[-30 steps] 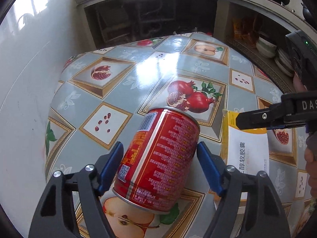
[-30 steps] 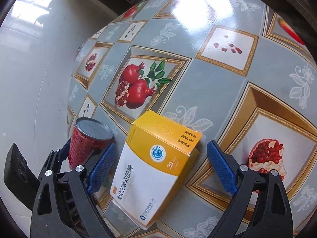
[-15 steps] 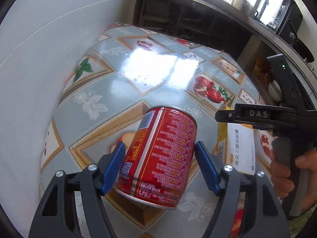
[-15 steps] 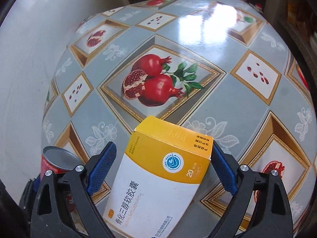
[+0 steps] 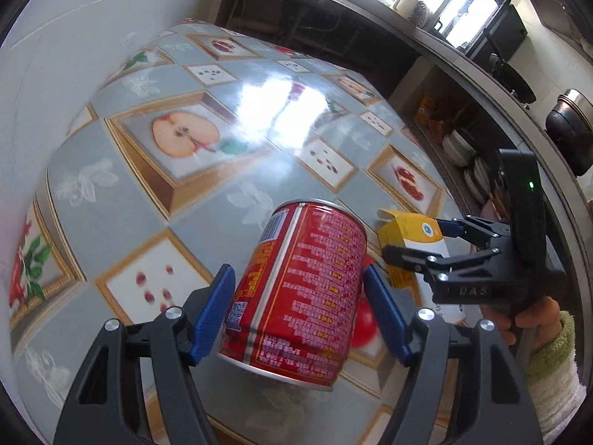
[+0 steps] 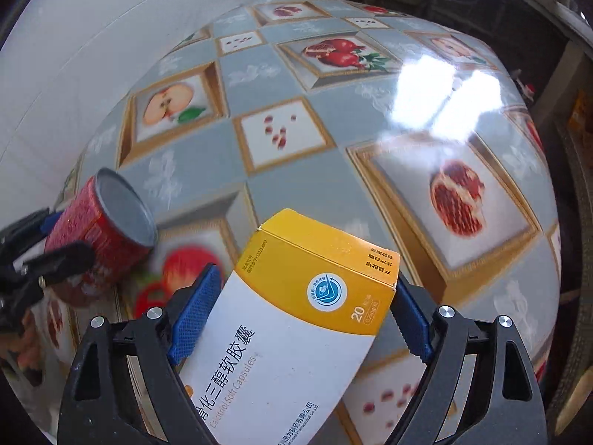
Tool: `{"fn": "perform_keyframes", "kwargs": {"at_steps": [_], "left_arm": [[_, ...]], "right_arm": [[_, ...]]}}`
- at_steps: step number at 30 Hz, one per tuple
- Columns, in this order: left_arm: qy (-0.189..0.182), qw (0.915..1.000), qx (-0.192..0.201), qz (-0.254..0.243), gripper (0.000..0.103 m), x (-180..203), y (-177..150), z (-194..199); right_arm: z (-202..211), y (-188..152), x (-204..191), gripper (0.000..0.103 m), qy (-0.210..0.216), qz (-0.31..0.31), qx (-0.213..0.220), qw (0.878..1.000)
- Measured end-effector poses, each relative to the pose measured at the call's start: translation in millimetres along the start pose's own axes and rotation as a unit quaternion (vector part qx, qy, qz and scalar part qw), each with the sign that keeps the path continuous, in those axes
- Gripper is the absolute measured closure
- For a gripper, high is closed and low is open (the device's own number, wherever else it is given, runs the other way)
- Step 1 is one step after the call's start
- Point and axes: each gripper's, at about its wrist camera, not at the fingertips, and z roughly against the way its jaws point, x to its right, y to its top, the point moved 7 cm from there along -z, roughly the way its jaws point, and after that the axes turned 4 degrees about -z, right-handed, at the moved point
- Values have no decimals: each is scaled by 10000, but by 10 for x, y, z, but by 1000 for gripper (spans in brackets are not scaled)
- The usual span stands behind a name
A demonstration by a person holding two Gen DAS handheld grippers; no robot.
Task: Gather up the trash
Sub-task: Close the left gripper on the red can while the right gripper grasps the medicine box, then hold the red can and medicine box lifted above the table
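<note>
Above the glossy fruit-patterned counter (image 5: 122, 200), my left claw (image 5: 298, 298) clamps a red printed metal can (image 5: 300, 293), tilted; my right claw (image 6: 304, 315) pinches a yellow-and-white cardboard capsule box (image 6: 296, 333). Both hang near each other, so they could collide, or the smooth can could slip.
</note>
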Motion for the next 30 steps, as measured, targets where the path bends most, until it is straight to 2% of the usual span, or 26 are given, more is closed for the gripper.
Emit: {"fn": "perform_keyframes", "kwargs": {"at_steps": [3, 7, 11, 17, 20, 23, 27, 30], "left_arm": [[-237, 9995, -71, 183, 33, 158, -266, 88], [-302, 9989, -70, 347, 33, 329, -466, 128], [-250, 9988, -217, 371, 32, 386, -497, 94], [-445, 9965, -515, 491, 26, 429, -602, 130], [-546, 9958, -667, 302, 25, 518, -630, 117], [-389, 9965, -734, -1, 25, 585, -563, 60], [-380, 9940, -975, -312, 25, 660, -496, -84], [-343, 9913, -1123, -588, 26, 722, -490, -167]], "right_arm": [[205, -383, -9, 19, -50, 209, 110, 9997], [315, -549, 14, 16, -281, 187, 319, 9989], [478, -661, 177, 13, -44, -475, 572, 9972], [688, -901, 344, 12, 402, -1436, 754, 9859], [671, -1005, 295, 12, 592, -1683, 641, 9819], [656, -1008, 222, 12, 548, -1668, 616, 9825], [610, -972, 156, 12, 531, -1659, 532, 9833], [573, -958, 125, 12, 324, -1533, 451, 9866]]}}
